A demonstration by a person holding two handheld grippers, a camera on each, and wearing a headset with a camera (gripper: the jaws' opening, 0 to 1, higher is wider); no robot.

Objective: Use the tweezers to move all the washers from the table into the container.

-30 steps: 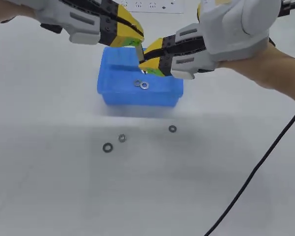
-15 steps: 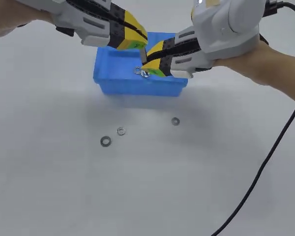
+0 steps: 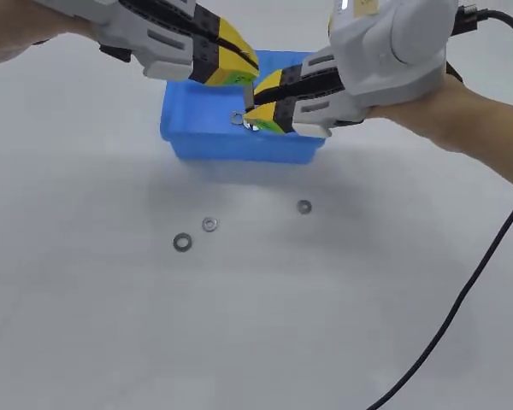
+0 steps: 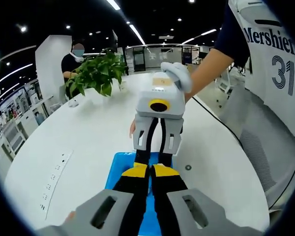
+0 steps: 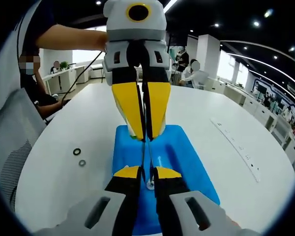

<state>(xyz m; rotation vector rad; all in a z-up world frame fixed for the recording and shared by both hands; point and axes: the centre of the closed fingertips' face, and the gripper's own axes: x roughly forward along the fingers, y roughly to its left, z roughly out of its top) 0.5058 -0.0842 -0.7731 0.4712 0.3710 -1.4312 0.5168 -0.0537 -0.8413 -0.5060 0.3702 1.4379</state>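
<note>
A blue container [image 3: 188,137] stands at the far middle of the white table. My left gripper [image 3: 244,73] and right gripper [image 3: 255,107] meet tip to tip over it, both shut on thin metal tweezers [image 5: 146,157]. The tweezers run from the left gripper [image 5: 146,132] down between the jaws of my right gripper [image 5: 147,172]. Their tip [image 3: 250,126] hangs low inside the container next to a washer [image 3: 237,118]. Three washers lie on the table in front: one [image 3: 182,243], a second [image 3: 209,225] and a third [image 3: 304,207].
A black cable [image 3: 462,282] trails across the table at the right. A socket strip [image 5: 236,142] is set into the table beyond the container. Other people sit at desks in the background.
The head camera has shifted. Both grippers, with the tweezers, have come lower over the container, and their tips now cover part of the washers lying inside. The table washers have not moved.
</note>
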